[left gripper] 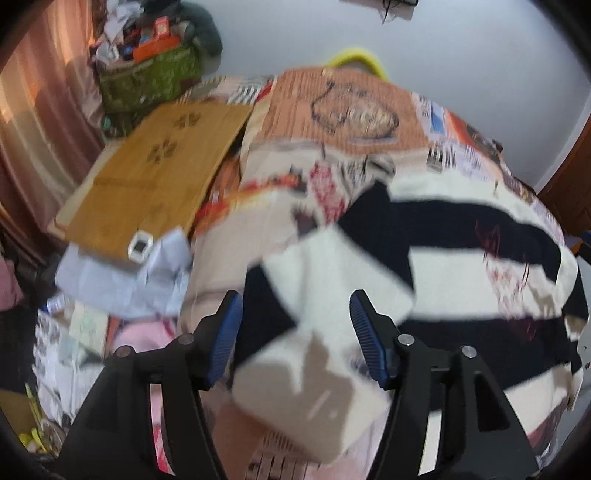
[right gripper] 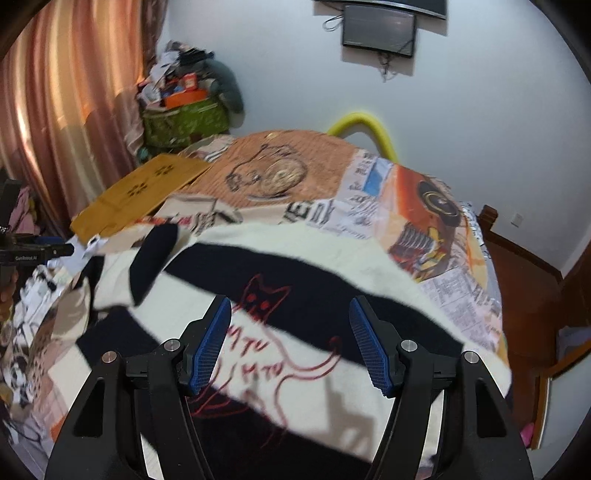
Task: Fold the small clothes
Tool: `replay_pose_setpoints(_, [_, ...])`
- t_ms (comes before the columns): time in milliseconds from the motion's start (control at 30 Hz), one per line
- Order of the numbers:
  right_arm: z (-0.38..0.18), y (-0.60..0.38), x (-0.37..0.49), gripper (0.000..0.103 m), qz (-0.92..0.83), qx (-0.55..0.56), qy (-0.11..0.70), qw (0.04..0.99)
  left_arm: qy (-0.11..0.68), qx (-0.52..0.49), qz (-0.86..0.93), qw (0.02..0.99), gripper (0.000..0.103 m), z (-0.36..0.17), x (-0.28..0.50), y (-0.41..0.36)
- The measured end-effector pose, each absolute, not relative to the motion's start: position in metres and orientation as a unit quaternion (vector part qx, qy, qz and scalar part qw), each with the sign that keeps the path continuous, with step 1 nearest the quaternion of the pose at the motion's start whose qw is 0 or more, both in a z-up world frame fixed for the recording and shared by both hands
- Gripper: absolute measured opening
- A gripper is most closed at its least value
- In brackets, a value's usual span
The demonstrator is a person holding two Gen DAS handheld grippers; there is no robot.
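White walls (right gripper: pixel 295 92) enclose the room, with a pink-orange curtain (right gripper: pixel 66 103) at the left and a dark screen (right gripper: pixel 378 29) mounted high on the far wall.

Bed (right gripper: pixel 472 295): covered by a patchwork spread printed with newsprint, an orange cartoon panel and a drawn animal face; a wooden frame shows along its right side.

Striped sweater (right gripper: pixel 295 280): cream and black bands, red cat outline on the chest, lying spread across the near half of the bed. 1 sleeve (left gripper: pixel 332 288) is lifted and folded diagonally over the body; in the left wrist view its cuff end sits between the left jaws, blurred.

Yellow-brown board (left gripper: pixel 155 166): flat on the bed's left edge, stamped with 2 flower marks, a small white-framed item (left gripper: pixel 140 245) at its near corner.

Green patterned bag (right gripper: pixel 184 120): in the far left corner, heaped with boxes and papers.

Yellow tube (right gripper: pixel 360 127): arched behind the bed's far end.

Pale blue cloth (left gripper: pixel 122 277): crumpled beside the board.

Left gripper (left gripper: pixel 295 332): black arms, blue ribbed pads; jaws spread apart around the sleeve end, whether they touch it cannot be told.

Right gripper (right gripper: pixel 291 339): same build; jaws wide apart above the sweater's chest print, holding nothing.
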State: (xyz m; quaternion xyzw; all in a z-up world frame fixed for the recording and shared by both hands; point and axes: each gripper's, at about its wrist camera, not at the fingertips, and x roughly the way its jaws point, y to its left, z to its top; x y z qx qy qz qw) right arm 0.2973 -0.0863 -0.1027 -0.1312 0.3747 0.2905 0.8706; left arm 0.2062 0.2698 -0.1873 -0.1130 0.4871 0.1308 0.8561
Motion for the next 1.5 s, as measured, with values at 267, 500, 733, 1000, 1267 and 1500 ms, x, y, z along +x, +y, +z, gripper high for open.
replay_pose_setpoints(267, [-0.126, -0.075, 0.273, 0.063, 0.310, -0.141, 0.397, 0.852, 0.533, -0.199, 0.134, 0.811, 0.062, -0.254, 0.161, 0.278])
replay_pose_setpoints(500, [-0.132, -0.077, 0.257, 0.063, 0.303, -0.149, 0.400, 0.852, 0.525, -0.287, 0.083, 0.797, 0.041, -0.274, 0.147, 0.271])
replay_pose_setpoints(733, [-0.137, -0.082, 0.253, 0.063, 0.301, -0.134, 0.409, 0.851, 0.503, -0.260, 0.067, 0.821, 0.006, -0.241, 0.159, 0.249])
replay_pose_setpoints(1000, [-0.132, -0.092, 0.252, 0.063, 0.297, -0.133, 0.395, 0.859, 0.415, -0.247, 0.017, 0.876, 0.006, -0.142, 0.204, 0.220])
replay_pose_setpoints(1267, [-0.122, -0.120, 0.260, 0.063, 0.278, -0.112, 0.385, 0.873, 0.388, -0.203, -0.070, 0.896, 0.006, -0.090, 0.277, 0.132])
replay_pose_setpoints(1500, [-0.121, -0.157, 0.271, 0.063, 0.244, -0.096, 0.390, 0.883, 0.439, -0.174, -0.131, 0.871, 0.006, -0.122, 0.325, 0.044])
